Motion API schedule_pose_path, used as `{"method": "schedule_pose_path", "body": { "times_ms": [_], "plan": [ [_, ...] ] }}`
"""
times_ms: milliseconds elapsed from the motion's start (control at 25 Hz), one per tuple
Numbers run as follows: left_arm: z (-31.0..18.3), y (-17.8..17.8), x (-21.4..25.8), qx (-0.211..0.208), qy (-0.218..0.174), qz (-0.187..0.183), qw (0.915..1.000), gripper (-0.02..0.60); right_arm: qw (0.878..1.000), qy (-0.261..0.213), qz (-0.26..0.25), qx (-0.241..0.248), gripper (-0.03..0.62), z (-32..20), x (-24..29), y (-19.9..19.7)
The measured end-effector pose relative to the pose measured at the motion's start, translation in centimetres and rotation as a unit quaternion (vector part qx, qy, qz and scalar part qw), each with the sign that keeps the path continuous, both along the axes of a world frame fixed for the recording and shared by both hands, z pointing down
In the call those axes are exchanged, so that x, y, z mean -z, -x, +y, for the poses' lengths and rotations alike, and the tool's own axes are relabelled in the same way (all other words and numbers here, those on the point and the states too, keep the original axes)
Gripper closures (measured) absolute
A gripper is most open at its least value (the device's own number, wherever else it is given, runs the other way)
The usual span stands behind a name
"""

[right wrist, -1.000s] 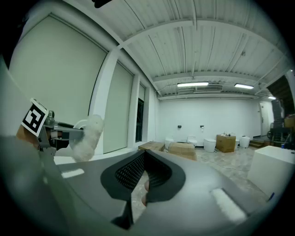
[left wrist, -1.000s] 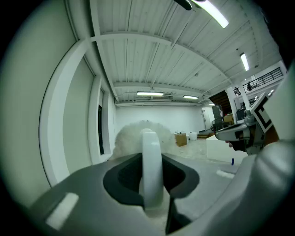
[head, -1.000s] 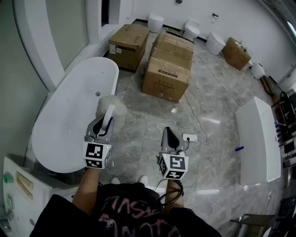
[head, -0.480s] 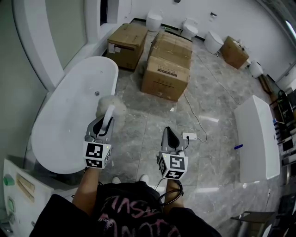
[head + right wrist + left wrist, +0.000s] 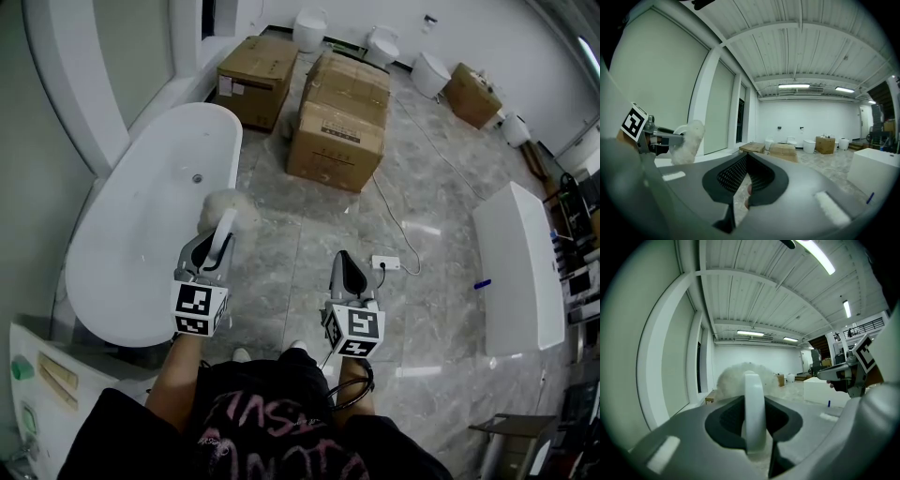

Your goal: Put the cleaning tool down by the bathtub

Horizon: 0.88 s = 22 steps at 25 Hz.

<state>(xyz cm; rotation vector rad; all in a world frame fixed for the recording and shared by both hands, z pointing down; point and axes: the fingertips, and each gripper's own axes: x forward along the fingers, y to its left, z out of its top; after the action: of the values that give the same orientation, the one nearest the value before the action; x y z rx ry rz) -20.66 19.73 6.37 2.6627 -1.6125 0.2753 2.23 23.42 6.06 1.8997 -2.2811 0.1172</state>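
My left gripper (image 5: 214, 246) is shut on the white handle of the cleaning tool (image 5: 225, 212), a brush with a fluffy white head. It hangs in the air over the floor beside the right rim of the white bathtub (image 5: 141, 234). In the left gripper view the handle (image 5: 754, 413) stands upright between the jaws, with the fluffy head behind it. My right gripper (image 5: 344, 272) is shut with nothing in it, held over the floor to the right. In the right gripper view the fluffy head (image 5: 687, 142) shows at the left, and the jaws (image 5: 749, 185) meet at their tips.
Several cardboard boxes (image 5: 337, 122) stand on the marble floor ahead. A white socket strip (image 5: 385, 263) with its cable lies right of my right gripper. A long white block (image 5: 518, 272) stands at the right. Toilets (image 5: 431, 70) line the far wall. A white machine (image 5: 37, 394) sits bottom left.
The view has shifted slightly forward and both grippers sit a little lower and to the right in the picture. The left gripper still holds the cleaning tool the same way.
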Motion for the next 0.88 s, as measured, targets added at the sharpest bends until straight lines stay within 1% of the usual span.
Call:
{"method": "schedule_pose_path", "body": {
  "times_ms": [280, 440, 560, 720, 880],
  "plan": [
    [0.0, 2.0, -0.4, -0.007, 0.003, 0.013, 0.9999, 0.492, 1.000, 0.005, 0.015, -0.007, 0.572, 0.6, -0.6, 1.8],
    [-0.5, 2.2, -0.3, -0.012, -0.001, 0.012, 0.9999, 0.492, 1.000, 0.008, 0.019, -0.008, 0.572, -0.1, -0.7, 2.1],
    [-1.0, 2.3, -0.7, -0.013, 0.004, 0.014, 0.9998, 0.492, 1.000, 0.009, 0.025, -0.007, 0.572, -0.5, -0.8, 2.3],
    [-2.0, 2.0, -1.4, -0.012, 0.010, 0.014, 0.9998, 0.492, 1.000, 0.013, 0.021, -0.010, 0.572, -1.5, -1.6, 1.6],
    [-3.5, 1.0, -1.9, -0.011, 0.013, 0.004, 0.9998, 0.492, 1.000, 0.016, 0.011, -0.013, 0.572, -3.1, -2.4, 0.2]
  ]
}}
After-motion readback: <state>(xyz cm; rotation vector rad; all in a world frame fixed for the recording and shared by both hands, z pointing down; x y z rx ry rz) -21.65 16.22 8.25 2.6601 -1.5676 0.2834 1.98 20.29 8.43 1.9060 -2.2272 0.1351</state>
